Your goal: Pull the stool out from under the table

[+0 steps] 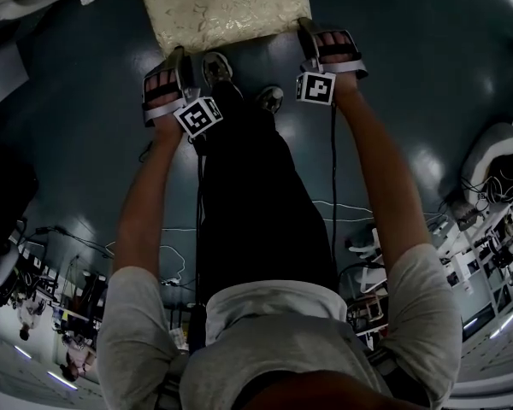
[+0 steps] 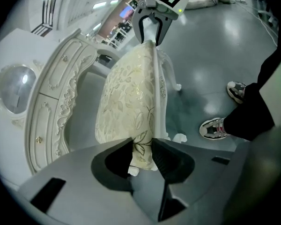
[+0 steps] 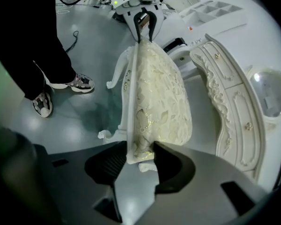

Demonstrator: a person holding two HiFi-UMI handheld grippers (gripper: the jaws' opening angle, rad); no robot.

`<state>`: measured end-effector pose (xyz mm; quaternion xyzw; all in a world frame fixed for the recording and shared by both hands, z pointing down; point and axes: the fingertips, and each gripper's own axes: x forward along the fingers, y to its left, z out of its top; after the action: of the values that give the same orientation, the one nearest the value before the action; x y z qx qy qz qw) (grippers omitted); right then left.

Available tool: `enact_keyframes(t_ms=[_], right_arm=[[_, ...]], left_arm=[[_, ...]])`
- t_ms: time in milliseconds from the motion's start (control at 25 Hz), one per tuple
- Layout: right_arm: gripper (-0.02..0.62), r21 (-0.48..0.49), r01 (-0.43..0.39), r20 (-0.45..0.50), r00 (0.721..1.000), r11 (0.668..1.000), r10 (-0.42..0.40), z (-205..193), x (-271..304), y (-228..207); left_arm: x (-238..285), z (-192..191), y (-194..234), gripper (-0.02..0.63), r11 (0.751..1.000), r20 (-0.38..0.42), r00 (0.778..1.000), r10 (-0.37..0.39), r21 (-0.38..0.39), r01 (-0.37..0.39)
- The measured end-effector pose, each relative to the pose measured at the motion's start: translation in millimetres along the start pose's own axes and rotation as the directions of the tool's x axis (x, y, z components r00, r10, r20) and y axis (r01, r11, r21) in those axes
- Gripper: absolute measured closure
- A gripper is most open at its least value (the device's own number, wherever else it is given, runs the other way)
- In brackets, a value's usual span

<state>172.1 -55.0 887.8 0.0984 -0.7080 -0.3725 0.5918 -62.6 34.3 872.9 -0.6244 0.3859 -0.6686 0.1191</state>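
Note:
The stool (image 1: 222, 7) has a cream floral cushion and white carved legs; it stands on the dark floor at the top of the head view. My left gripper (image 1: 181, 58) is at its near left corner, my right gripper (image 1: 312, 31) at its near right corner. In the left gripper view the left gripper (image 2: 141, 153) has its pads pressed on the stool's (image 2: 131, 93) cushion edge, with the right gripper (image 2: 150, 29) at the far end. Likewise, in the right gripper view the right gripper (image 3: 139, 156) is clamped on the stool's (image 3: 159, 93) seat edge.
A white carved dressing table (image 2: 56, 93) stands just beyond the stool, also in the right gripper view as the dressing table (image 3: 234, 107). The person's shoes (image 1: 218, 65) are right behind the stool. Cables (image 1: 342, 207) lie on the floor, and cluttered equipment (image 1: 496, 178) sits at the right.

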Motion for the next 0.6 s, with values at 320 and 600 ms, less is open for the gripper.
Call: enact_keyframes(t_ms=[320, 600], right_arm=[[0.575, 0.165, 0.028, 0.026, 0.999, 0.986, -0.033, 20.5, -38.5, -15.4], [0.580, 0.394, 0.116, 0.050, 0.988, 0.912, -0.147, 55.7, -100.0, -70.6]], left_arm=[[-21.8, 12.3, 4.8, 0.601, 0.994, -0.021, 0.999, -0.030, -0.101, 0.028], [-73.9, 33.6, 40.2, 0.601, 0.918, 0.065, 0.997, -0.045, -0.391, 0.067]])
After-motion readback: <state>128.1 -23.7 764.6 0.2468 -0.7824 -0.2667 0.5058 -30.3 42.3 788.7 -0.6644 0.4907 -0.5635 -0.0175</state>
